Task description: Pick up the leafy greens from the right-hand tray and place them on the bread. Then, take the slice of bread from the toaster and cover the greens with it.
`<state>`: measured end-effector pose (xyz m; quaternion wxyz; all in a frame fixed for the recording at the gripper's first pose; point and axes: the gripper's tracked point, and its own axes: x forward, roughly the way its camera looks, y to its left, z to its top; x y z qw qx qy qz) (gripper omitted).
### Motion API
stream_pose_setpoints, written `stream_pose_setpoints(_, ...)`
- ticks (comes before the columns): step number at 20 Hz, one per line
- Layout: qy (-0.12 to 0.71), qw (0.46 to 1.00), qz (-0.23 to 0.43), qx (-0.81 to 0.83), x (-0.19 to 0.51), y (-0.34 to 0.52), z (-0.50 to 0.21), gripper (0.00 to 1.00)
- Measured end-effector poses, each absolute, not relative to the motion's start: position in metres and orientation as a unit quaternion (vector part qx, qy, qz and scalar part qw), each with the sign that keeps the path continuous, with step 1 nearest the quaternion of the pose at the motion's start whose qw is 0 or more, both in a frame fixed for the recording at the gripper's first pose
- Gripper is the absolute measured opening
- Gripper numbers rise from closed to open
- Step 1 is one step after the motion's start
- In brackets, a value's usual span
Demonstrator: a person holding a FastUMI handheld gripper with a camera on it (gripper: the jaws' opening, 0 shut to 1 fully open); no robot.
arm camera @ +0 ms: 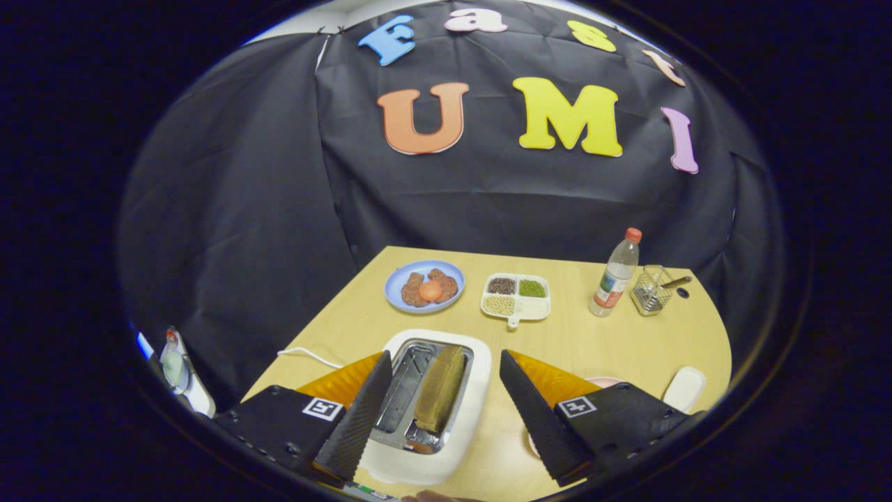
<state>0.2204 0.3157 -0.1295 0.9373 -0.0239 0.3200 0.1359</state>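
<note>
My gripper [440, 411] hangs over the near end of the wooden table [592, 341] with its two black ridged fingers [359, 411] spread wide and nothing pinched between them. Right between the fingers sits the white toaster [474, 390], its metal top open toward me, and a slice of brown bread [439, 389] stands on edge in the slot nearer my right finger; the other slot, by my left finger, looks bare. A white cord [306, 354] runs off from the toaster past my left finger. Beyond the fingers, further up the table, a blue plate [401, 279] holds two brown patties with an orange round piece lying on top of them. Just beside it, ahead and a little to the right, a white divided tray [536, 307] has four compartments: dark grains in the far left one, green ones in the far right, pale beans in the near left, and the near right looks empty. Further right stand a clear bottle [614, 273] with a red cap and a small wire basket [651, 289] with a stick-like handle poking out. Behind my right finger I can see a pale pink rim [605, 381] and a white oblong thing [684, 388]; I cannot tell what they hold, and the leafy greens are hidden from me here.
</note>
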Motion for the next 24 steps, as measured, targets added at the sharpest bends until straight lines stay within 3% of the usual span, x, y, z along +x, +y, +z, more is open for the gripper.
stream_pose_setpoints(2,0.327,0.936,0.125,-0.025,0.224,0.321,-0.138,0.95)
stream_pose_setpoints(3,0.335,0.934,0.121,-0.024,0.225,0.324,-0.143,0.87)
stream_pose_setpoints(7,0.355,0.927,0.105,-0.053,0.227,0.328,-0.152,0.71)
stream_pose_setpoints(10,0.372,0.923,0.076,-0.057,0.225,0.322,-0.157,0.41)
stream_pose_setpoints(11,0.372,0.924,0.066,-0.052,0.225,0.318,-0.156,0.19)
stream_pose_setpoints(13,0.377,0.921,0.077,-0.052,0.223,0.321,-0.156,0.14)
stream_pose_setpoints(16,0.359,0.929,0.075,-0.058,0.217,0.322,-0.136,0.13)
stream_pose_setpoints(17,0.353,0.931,0.078,-0.056,0.216,0.325,-0.125,0.06)
stream_pose_setpoints(24,0.295,0.951,0.087,-0.029,0.211,0.324,-0.035,0.06)
